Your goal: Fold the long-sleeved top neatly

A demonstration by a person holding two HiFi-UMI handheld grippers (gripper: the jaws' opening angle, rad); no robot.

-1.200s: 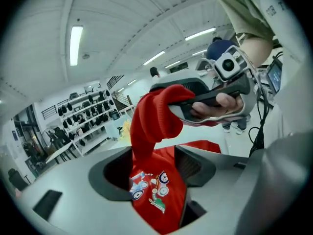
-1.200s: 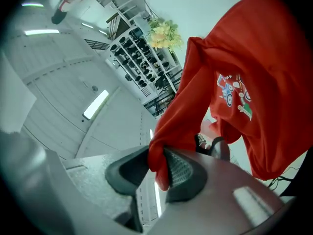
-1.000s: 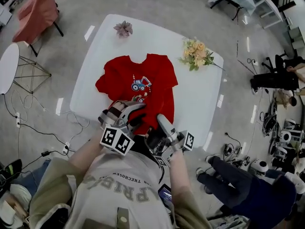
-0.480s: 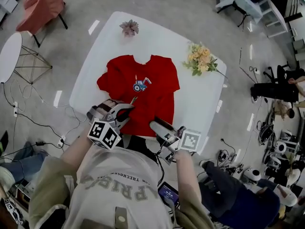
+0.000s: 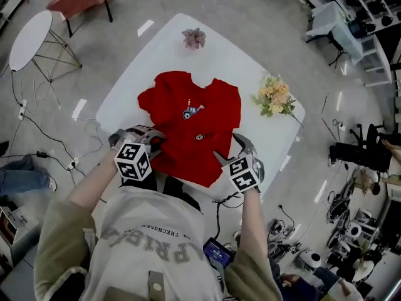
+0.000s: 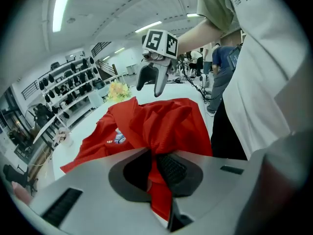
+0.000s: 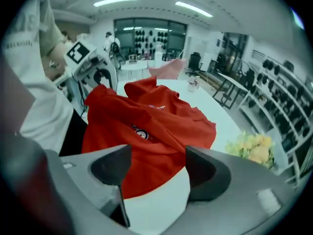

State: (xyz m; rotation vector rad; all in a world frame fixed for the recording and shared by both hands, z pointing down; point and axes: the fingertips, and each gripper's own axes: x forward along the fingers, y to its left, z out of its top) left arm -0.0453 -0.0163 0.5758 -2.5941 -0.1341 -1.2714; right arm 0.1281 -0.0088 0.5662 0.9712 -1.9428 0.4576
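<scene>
Red top [image 5: 188, 130] lay on the worktop [image 5: 250, 68]. The left hand-held gripper [image 6: 155, 168] pinched its near hem. The right hand-held gripper [image 7: 159, 165] had just been opening wide, with the hem loose between its jaws.

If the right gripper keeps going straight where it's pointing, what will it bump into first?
The right gripper would probably meet the red top first, at its hem, with the white table just under it.

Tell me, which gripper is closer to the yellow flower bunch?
Right. The right gripper, jaws just opened over the red cloth top, is on the side of the yellow flower bunch; the left gripper, just closed on the top, is across it.
</scene>
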